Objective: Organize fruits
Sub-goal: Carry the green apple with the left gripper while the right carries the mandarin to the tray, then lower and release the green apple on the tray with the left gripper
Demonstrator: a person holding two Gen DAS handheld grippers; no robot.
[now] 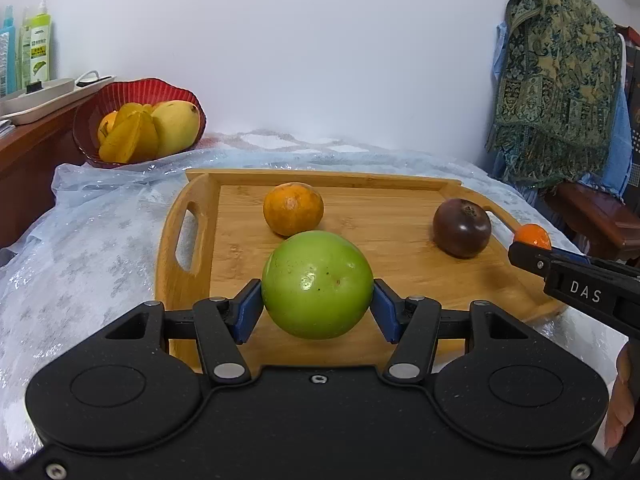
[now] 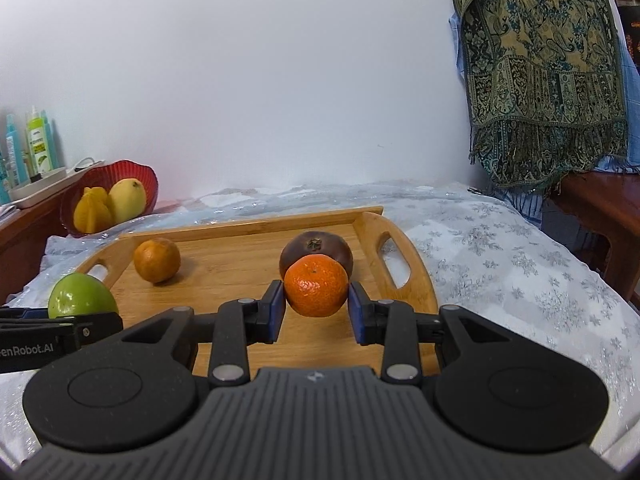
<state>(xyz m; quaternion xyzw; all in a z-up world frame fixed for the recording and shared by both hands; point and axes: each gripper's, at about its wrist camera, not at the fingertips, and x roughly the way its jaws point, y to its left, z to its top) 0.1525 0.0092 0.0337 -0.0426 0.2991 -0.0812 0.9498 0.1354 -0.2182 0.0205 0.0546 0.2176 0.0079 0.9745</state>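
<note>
Fingers [image 1: 620, 400] beside the right claw [image 1: 534, 240] show only leftward.

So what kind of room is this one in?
Probably a lived-in home room: a wooden tray on a plastic-covered table, a patterned shawl draped beside it, and bottles on a sideboard.

The shallow wooden tray [image 1: 384, 216] with raised rims has wide free room in its middle and near part. Two fruits stand in the way there: a dull orange citrus fruit [image 1: 293, 209] toward the far left, and a dark purple round fruit [image 1: 462, 227] near the right handle. They are well apart, with a bare gap between them. At the far left, the red ribbed bowl [image 1: 120, 92] is already filled by a yellow mango [image 1: 176, 126] and a yellow starfruit [image 1: 130, 136], leaving little room inside.
</note>
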